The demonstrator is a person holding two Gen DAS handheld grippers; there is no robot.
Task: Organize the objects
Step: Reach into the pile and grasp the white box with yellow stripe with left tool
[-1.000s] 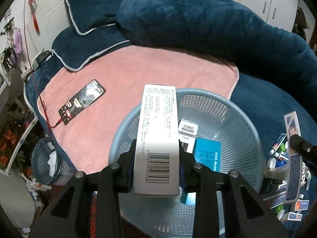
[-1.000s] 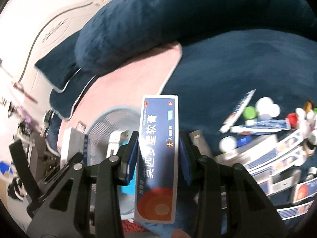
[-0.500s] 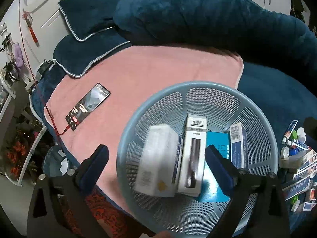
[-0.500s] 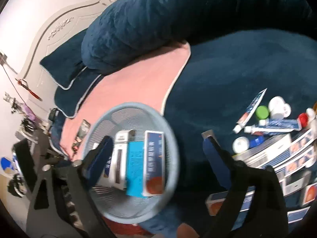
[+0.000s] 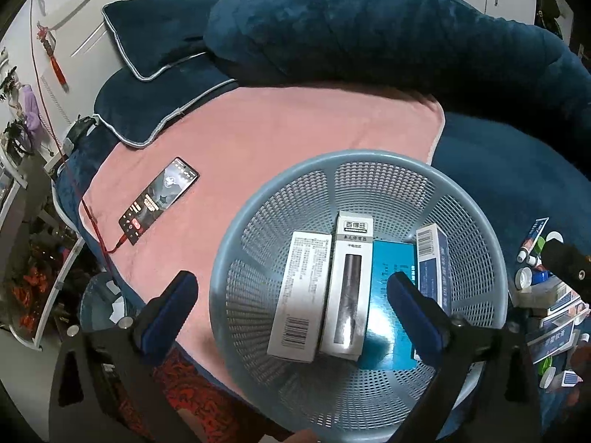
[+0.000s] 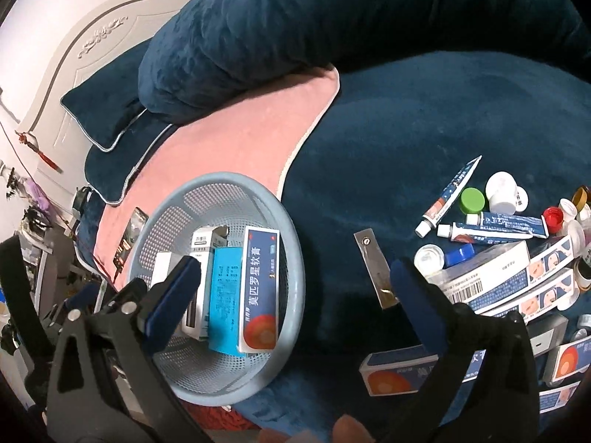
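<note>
A round blue mesh basket (image 5: 332,170) sits on the bed; it also shows in the right wrist view (image 6: 221,184). Inside lie a white box (image 5: 301,295), a white and grey box (image 5: 349,288), a teal box (image 5: 388,284) and a dark blue ointment box (image 6: 260,288), seen on edge in the left wrist view (image 5: 434,262). My left gripper (image 5: 291,313) is open and empty above the basket. My right gripper (image 6: 291,299) is open and empty over the basket's right rim. A heap of tubes, caps and boxes (image 6: 509,254) lies on the blue blanket at right.
A phone (image 5: 159,199) on a red cable lies on the pink towel (image 5: 295,125). Dark blue pillows (image 5: 155,51) and a rolled duvet (image 5: 369,29) lie behind. A metal strip (image 6: 376,269) lies on the blanket. The bed edge and floor clutter are at left.
Both grippers opened and dropped their boxes into the basket: the left the white box, the right the dark blue ointment box. Both have since drawn back a little.
</note>
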